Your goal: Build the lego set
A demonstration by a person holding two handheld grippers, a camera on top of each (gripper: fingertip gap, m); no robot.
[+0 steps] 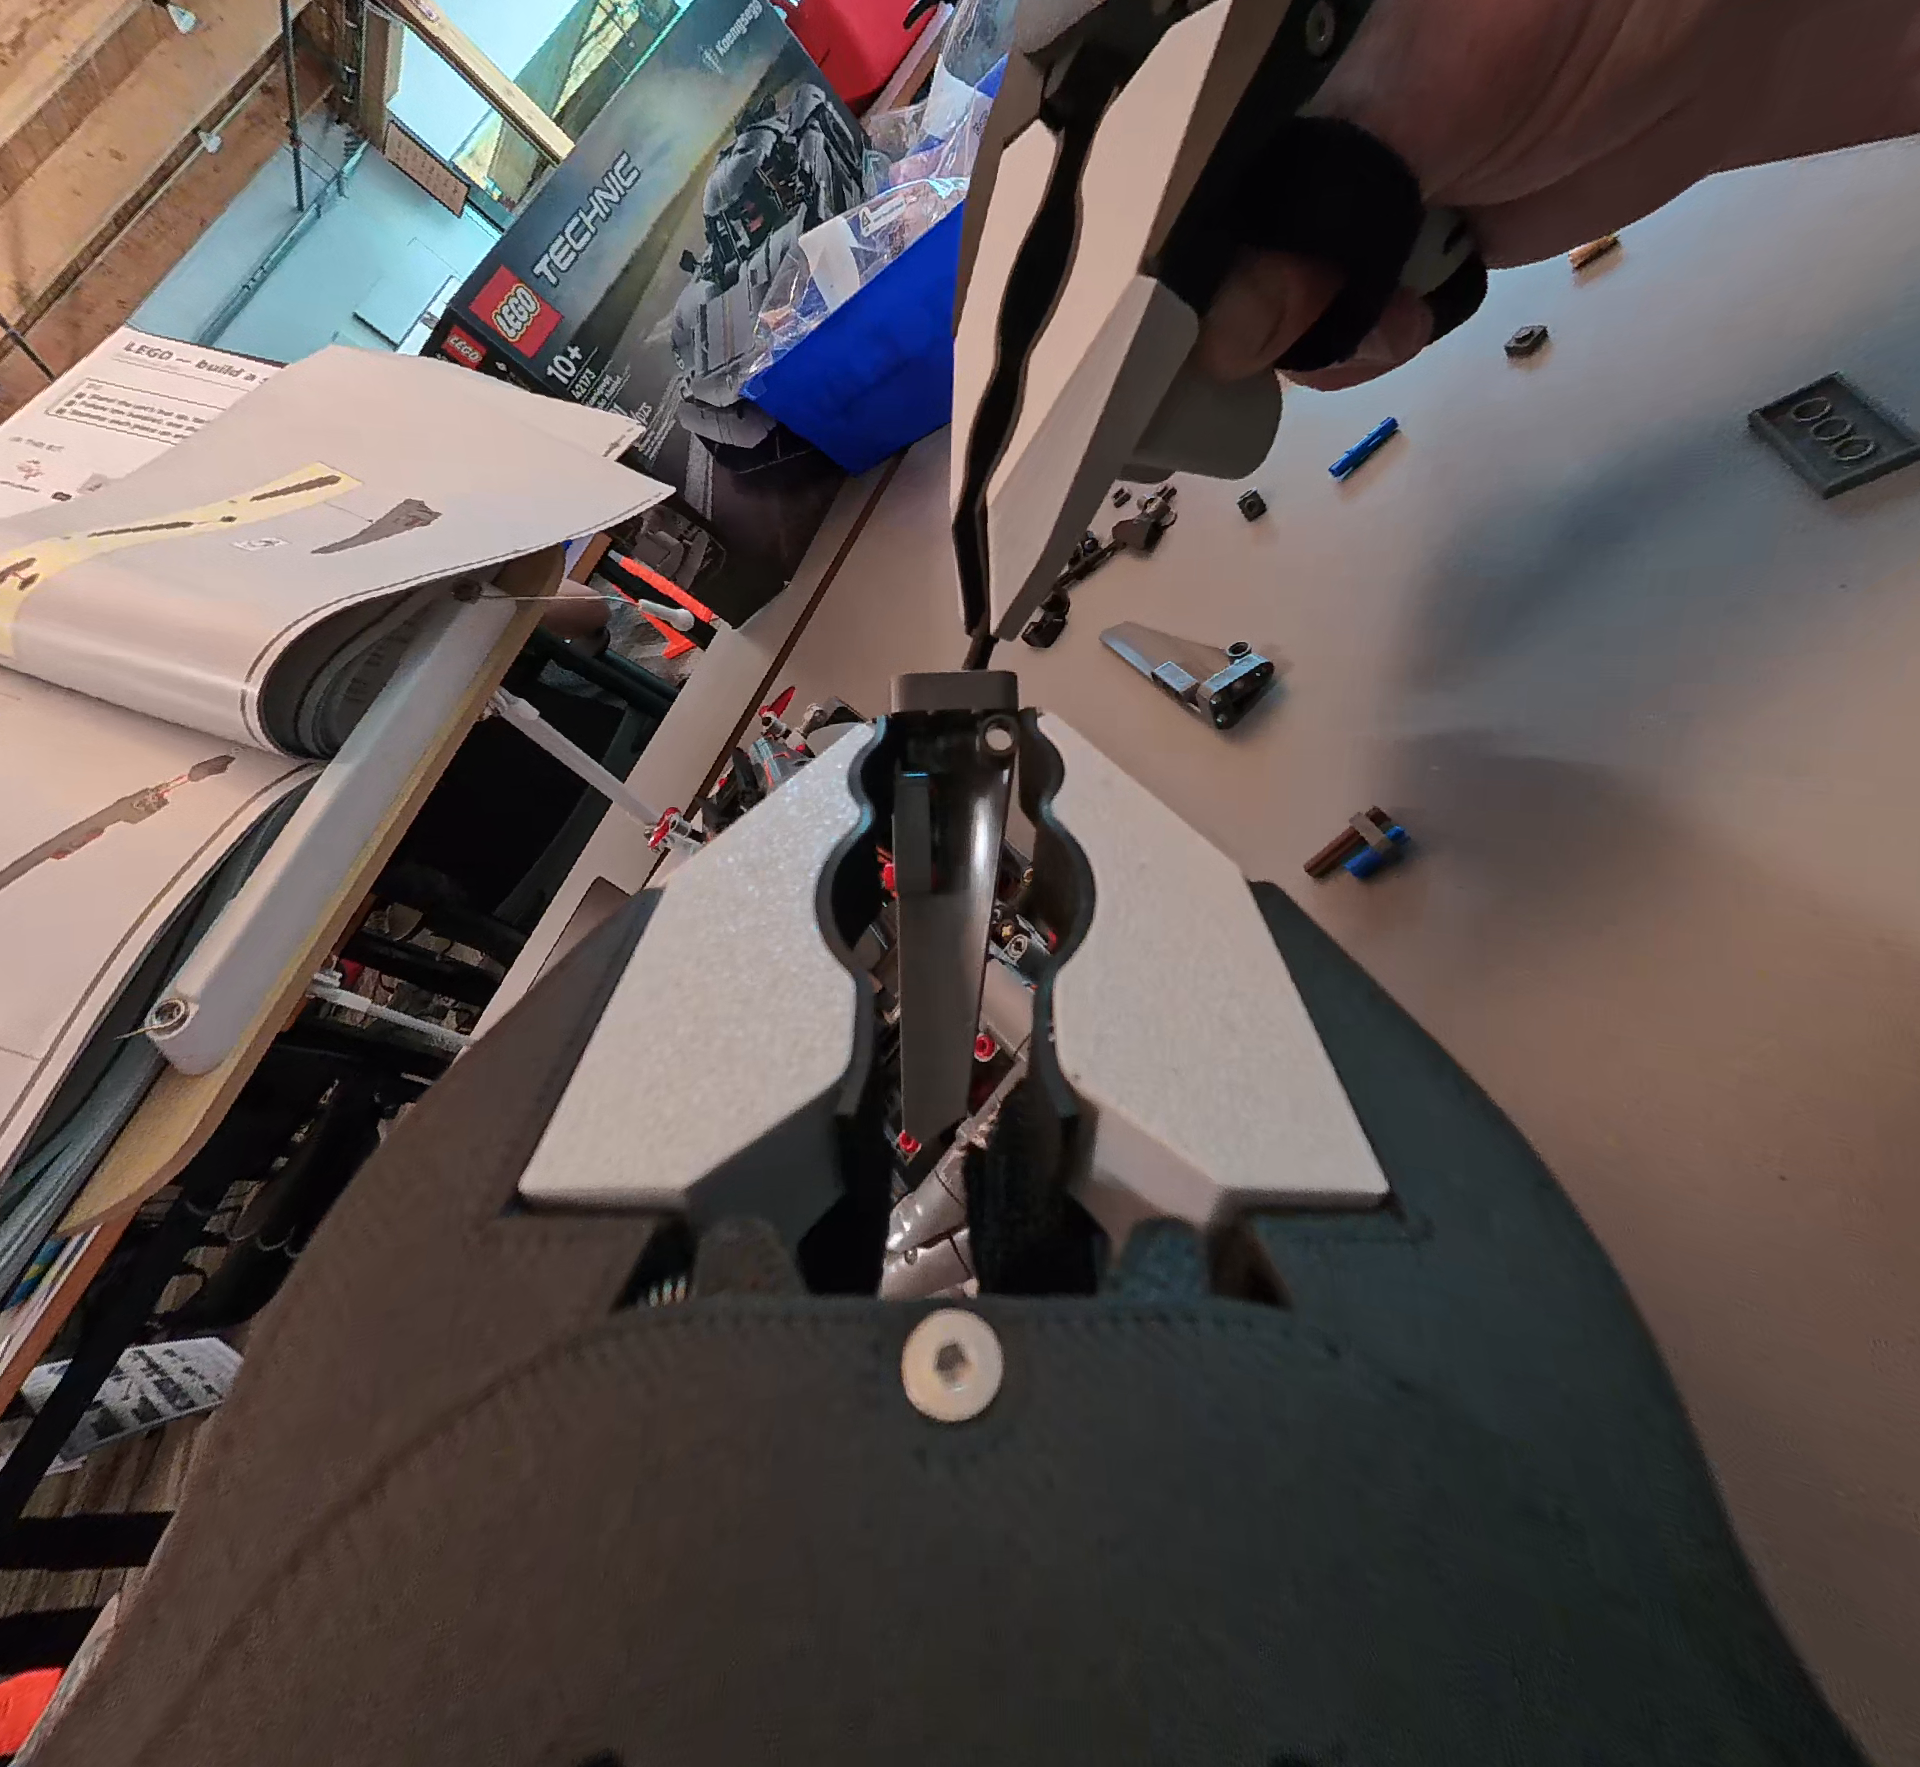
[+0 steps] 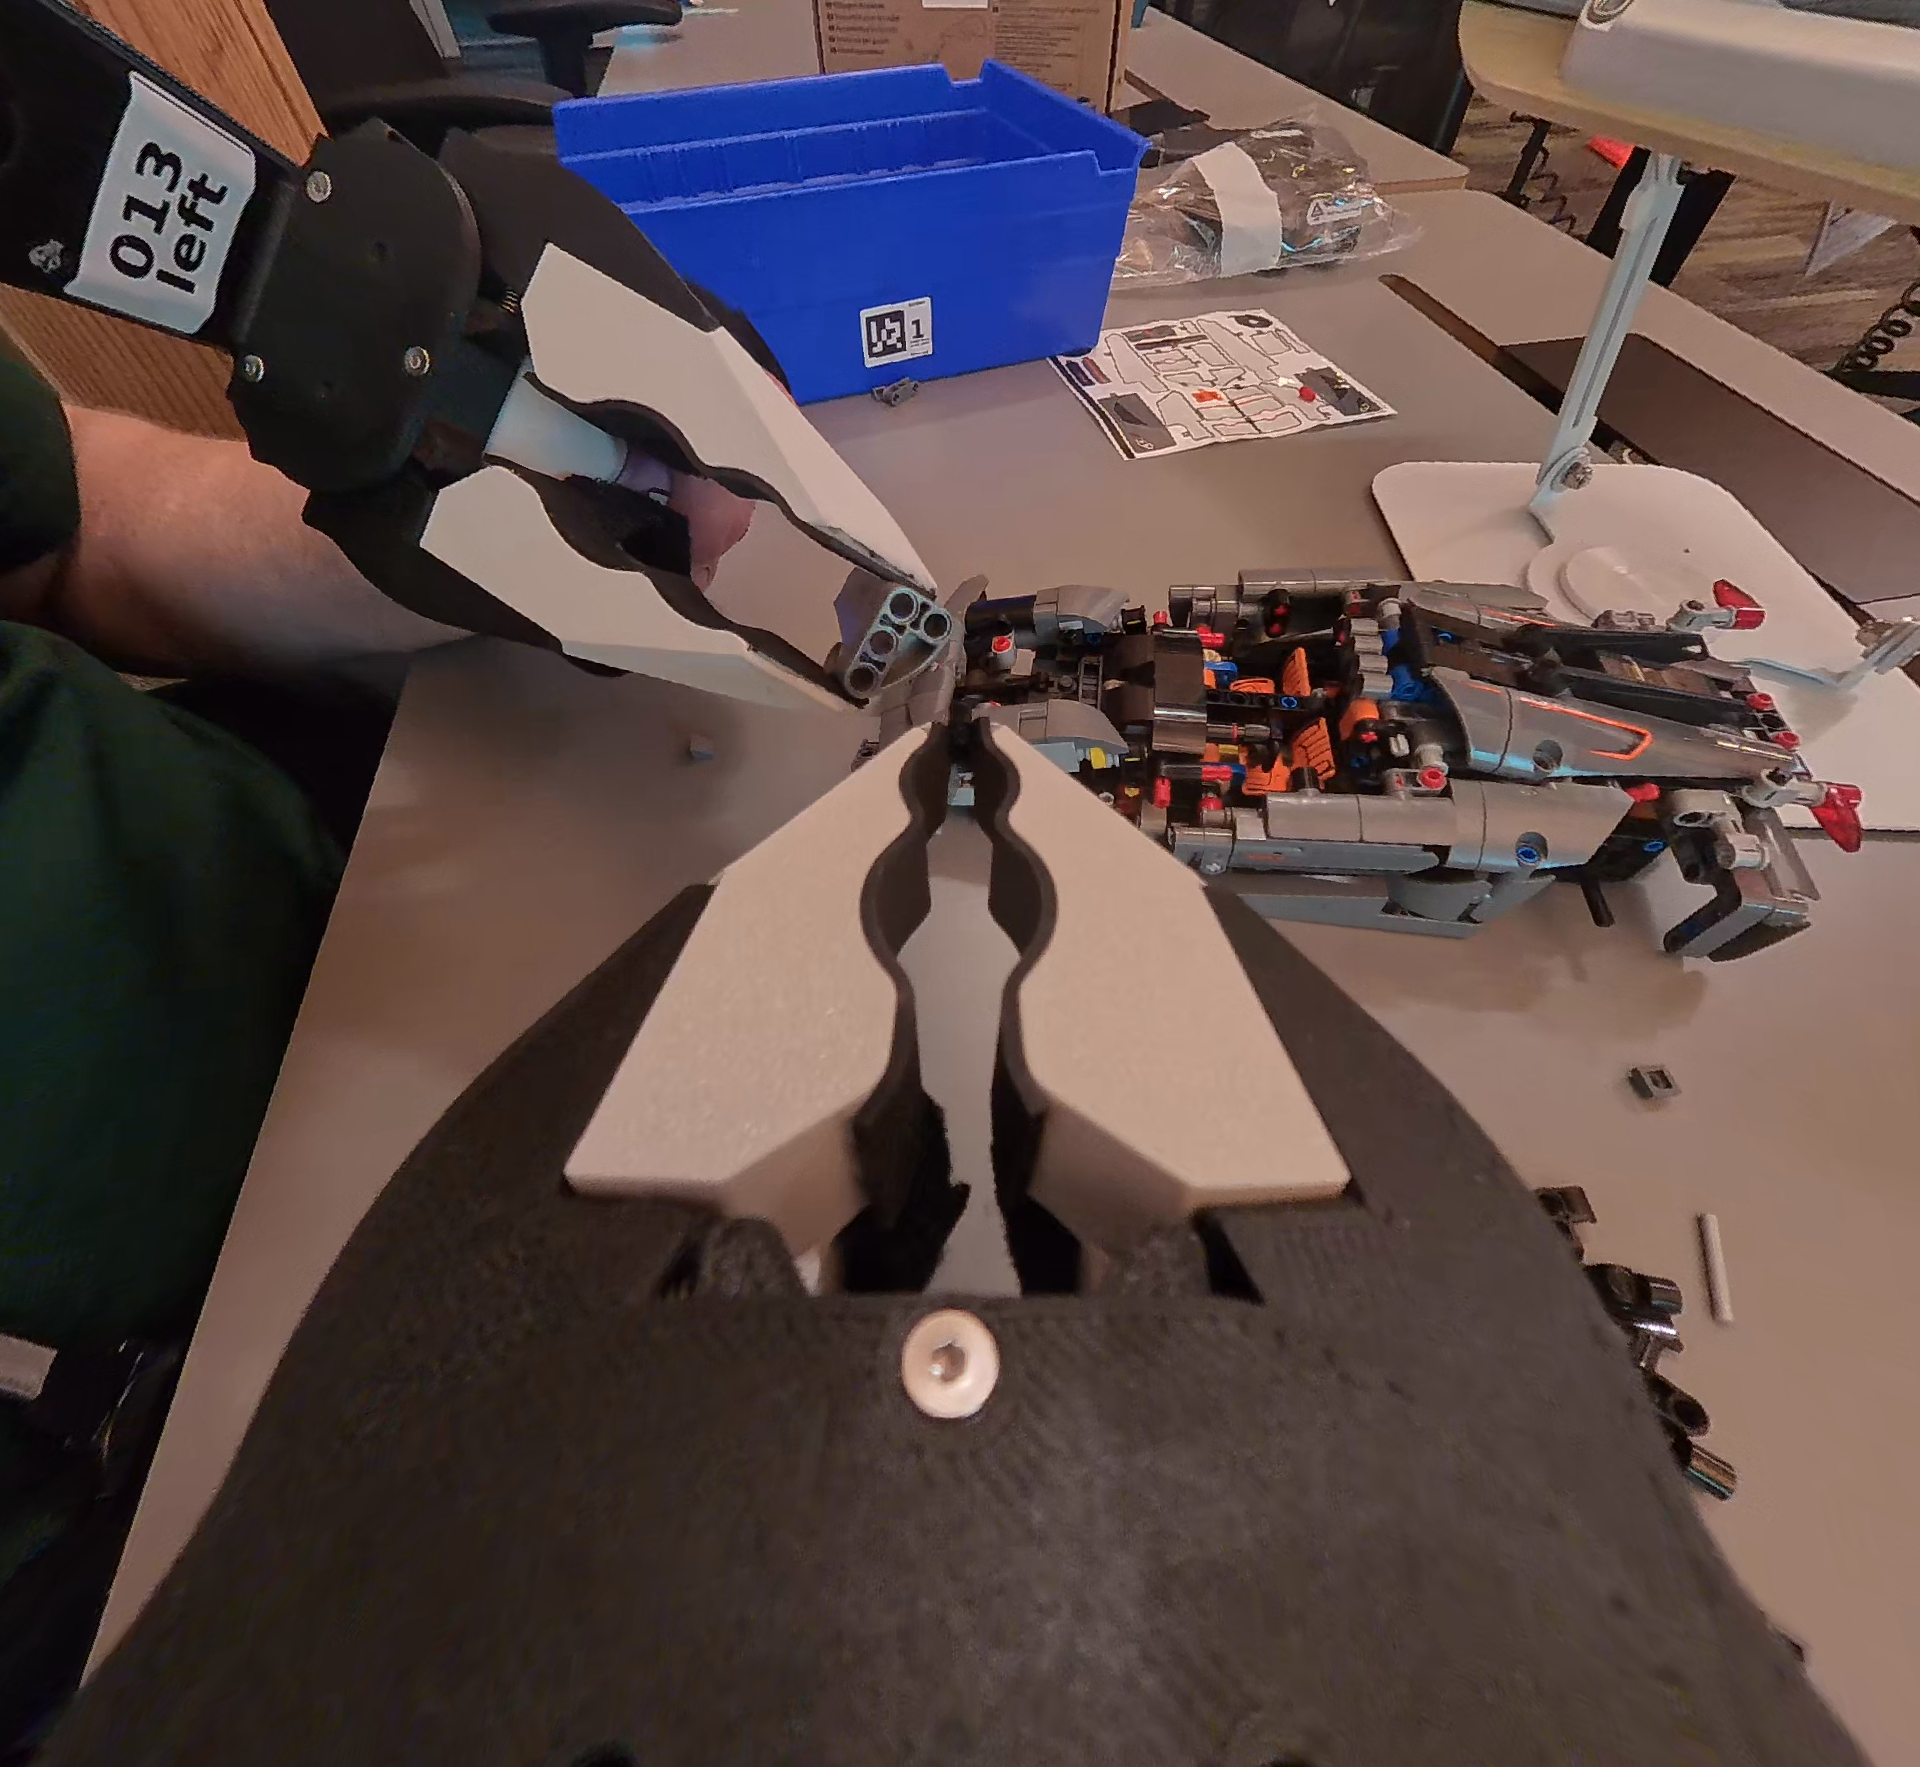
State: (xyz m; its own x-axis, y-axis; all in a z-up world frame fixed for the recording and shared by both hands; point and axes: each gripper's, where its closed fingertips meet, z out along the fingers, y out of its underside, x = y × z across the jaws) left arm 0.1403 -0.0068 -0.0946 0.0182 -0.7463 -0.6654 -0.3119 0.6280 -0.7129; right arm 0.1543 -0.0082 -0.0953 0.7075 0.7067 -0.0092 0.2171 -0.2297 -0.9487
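My left gripper (image 1: pixel 956 730) is shut on a grey Lego panel piece (image 1: pixel 940 938) with a holed end, and holds it at the front end of the car model (image 2: pixel 1351 730), which lies on the grey table. In the right wrist view the left gripper (image 2: pixel 888 647) comes in from the left with that piece (image 2: pixel 894 642). My right gripper (image 2: pixel 961 735) is shut, with its tips right beside the piece. In the left wrist view the right gripper (image 1: pixel 982 626) comes down from above, and a small black pin (image 1: pixel 975 655) at its tips touches the piece's top end.
A blue bin (image 2: pixel 831 263), a bag of parts (image 2: pixel 1257 211) and a sticker sheet (image 2: pixel 1226 382) lie behind the model. The instruction book (image 1: pixel 260 522) sits on a white stand (image 2: pixel 1558 533). Loose parts lie on the table: a grey wedge assembly (image 1: pixel 1195 673), a dark plate (image 1: pixel 1834 434) and black connectors (image 2: pixel 1652 1302). The grippers are tip to tip, or close to it.
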